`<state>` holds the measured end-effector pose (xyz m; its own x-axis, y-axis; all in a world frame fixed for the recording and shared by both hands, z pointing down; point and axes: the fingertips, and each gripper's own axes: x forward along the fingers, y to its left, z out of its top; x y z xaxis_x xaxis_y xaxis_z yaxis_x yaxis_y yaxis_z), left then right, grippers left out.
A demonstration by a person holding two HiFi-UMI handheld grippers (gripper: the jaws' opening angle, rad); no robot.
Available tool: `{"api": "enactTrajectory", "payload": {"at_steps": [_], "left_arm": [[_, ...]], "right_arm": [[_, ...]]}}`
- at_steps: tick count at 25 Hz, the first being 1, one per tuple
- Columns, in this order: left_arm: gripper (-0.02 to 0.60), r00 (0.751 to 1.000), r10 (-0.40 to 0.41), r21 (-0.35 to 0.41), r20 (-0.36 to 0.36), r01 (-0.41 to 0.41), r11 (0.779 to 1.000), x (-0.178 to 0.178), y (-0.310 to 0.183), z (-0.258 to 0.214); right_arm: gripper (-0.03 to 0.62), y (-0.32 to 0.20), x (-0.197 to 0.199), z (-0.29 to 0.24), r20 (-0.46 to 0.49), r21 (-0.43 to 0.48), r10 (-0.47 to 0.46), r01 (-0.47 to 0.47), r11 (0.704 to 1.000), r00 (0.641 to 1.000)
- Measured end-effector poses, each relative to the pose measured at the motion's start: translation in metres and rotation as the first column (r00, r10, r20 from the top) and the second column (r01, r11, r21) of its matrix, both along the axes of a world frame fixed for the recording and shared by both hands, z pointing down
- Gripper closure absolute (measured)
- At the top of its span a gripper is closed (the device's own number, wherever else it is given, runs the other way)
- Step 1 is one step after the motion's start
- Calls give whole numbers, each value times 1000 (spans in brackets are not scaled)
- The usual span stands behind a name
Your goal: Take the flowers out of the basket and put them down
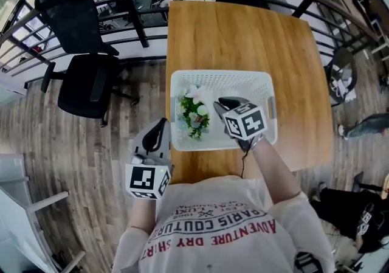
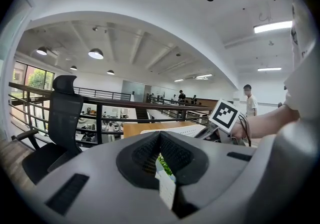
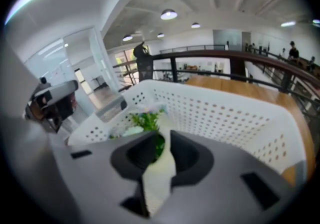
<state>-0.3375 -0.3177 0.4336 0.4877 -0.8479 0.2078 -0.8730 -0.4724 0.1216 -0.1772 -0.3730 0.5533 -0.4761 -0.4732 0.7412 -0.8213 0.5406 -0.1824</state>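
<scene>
Hovering off the counter's (image 1: pixel 243 34) near edge, your left tongs (image 1: pixel 159 126) are pressed together, empty. Your right tongs (image 1: pixel 222 106) stand partly spread inside the basket (image 1: pixel 222 76), pinching nothing. Just beside them, in its left half, the flowers (image 1: pixel 194 114) lie stems nearward, blossoms toward the far edge.

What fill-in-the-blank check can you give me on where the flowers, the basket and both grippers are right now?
1. In the head view, the flowers lie in the ____ half of the basket.
2. The basket stands on a ____ table.
3. The right gripper is over the basket, its jaws ____ and gripping nothing.
4. The left gripper is off the table, above the plank ____.

Missing words: left; wooden; open; floor.
</scene>
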Motion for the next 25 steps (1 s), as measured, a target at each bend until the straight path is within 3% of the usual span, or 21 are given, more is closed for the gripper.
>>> {"api": "enactTrajectory", "payload": {"at_steps": [2,10,15,21,25], "left_arm": [[555,1000,7,-15,-8,-7,1000,-4,-6,8],[555,999,20,-68,-32,-22,997,-11,-23,34],[555,999,20,-79,-42,-23,997,-14,-32,42],[555,998,28,-80,-51,-32,996,-16,-38,45],[555,999,32,-77,-40,-35,996,-11,-38,42]], "right_arm": [[482,-2,-2,25,-24,-96,-8,6,995,1000],[471,-4,-11,100,-73,-346,-17,-10,938,997],[473,-2,-15,125,-111,-405,-25,-22,914,994],[498,-3,-19,134,-64,-456,90,-109,883,994],[513,-5,-16,131,-54,-441,97,-111,891,994]]}}
